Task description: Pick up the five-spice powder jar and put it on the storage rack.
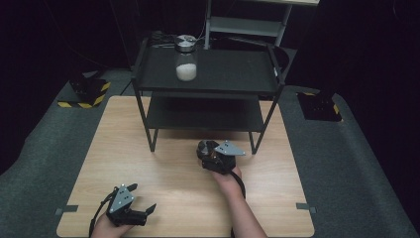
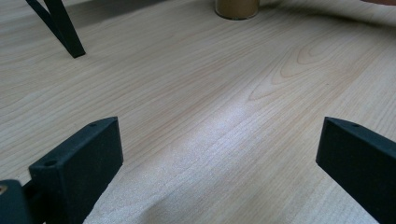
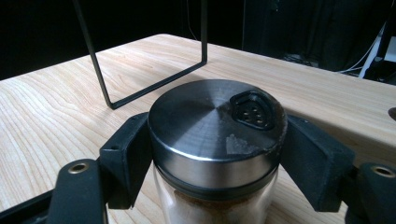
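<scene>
Spice jar [image 3: 217, 140], glass with brown powder inside and a steel shaker lid [image 3: 215, 119], stands on the wooden table [image 1: 168, 173] just in front of the black shelf rack [image 1: 208, 89], near its front right leg. Right gripper [image 3: 215, 154] has its jaws pinching the jar at the lid's rim, one pad on each side. In the high view the jar is mostly hidden under the gripper [image 1: 210, 151], so contact there is hard to judge. Left gripper [image 1: 143, 212] sits well apart at the table's near left, jaws spread wide over bare wood, holding nothing. A second jar [image 1: 186, 62] with white contents stands on the rack's top shelf.
</scene>
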The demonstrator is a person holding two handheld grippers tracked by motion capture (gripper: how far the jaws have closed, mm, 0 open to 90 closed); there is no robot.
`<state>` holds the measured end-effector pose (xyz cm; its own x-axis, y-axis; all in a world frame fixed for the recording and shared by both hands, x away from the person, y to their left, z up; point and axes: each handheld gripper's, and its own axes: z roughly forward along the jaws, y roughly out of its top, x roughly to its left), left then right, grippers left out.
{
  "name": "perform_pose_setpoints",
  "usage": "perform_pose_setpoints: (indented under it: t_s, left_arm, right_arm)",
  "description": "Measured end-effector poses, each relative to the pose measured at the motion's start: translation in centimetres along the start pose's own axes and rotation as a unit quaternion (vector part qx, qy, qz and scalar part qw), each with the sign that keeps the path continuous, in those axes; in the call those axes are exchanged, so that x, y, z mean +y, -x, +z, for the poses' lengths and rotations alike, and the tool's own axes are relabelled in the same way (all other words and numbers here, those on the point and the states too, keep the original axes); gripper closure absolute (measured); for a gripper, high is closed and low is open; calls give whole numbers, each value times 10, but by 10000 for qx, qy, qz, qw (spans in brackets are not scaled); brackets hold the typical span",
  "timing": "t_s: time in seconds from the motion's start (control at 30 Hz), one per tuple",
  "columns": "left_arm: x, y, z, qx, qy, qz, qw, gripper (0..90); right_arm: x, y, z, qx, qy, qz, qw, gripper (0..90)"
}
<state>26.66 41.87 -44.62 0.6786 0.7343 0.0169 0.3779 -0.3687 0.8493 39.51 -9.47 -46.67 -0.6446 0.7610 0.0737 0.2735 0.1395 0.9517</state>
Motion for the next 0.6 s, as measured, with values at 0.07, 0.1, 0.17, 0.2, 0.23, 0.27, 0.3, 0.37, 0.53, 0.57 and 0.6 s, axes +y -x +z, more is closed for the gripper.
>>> perform_pose_setpoints:
  t_s: [0.07,0.1,0.17,0.2,0.23,0.27,0.3,0.37,0.53,0.57,0.6]
  left_arm:
    - [0,0,0,3,2,1,10000,8]
    - [0,0,0,13,4,-2,10000,8]
    - [0,0,0,15,1,-6,10000,8]
    - [0,1,0,17,3,-8,10000,8]
    - [0,1,0,20,3,-13,10000,8]
    - [0,1,0,20,3,-13,10000,8]
    - [0,1,0,26,0,-13,10000,8]
    - [0,1,0,33,-5,-11,10000,8]
    - [-1,2,-1,44,2,-35,10000,8]
    - [-1,2,-1,44,2,-35,10000,8]
    - [-1,2,-1,48,3,-38,10000,8]
  right_arm:
    - [-2,1,1,19,11,30,10000,298]
    - [-4,1,1,17,45,44,10000,303]
    - [-5,0,1,4,73,58,10000,307]
    - [-6,0,1,11,91,63,9999,309]
    - [-6,1,1,18,101,75,9999,310]
    - [-6,1,1,18,101,75,9999,310]
    - [-7,0,1,9,116,66,9999,312]
    - [-7,-1,1,-1,125,77,9999,313]
    - [-9,-2,1,-33,152,58,9999,316]
    - [-9,-2,1,-33,152,58,9999,316]
    - [-9,-3,1,-42,154,34,9999,316]
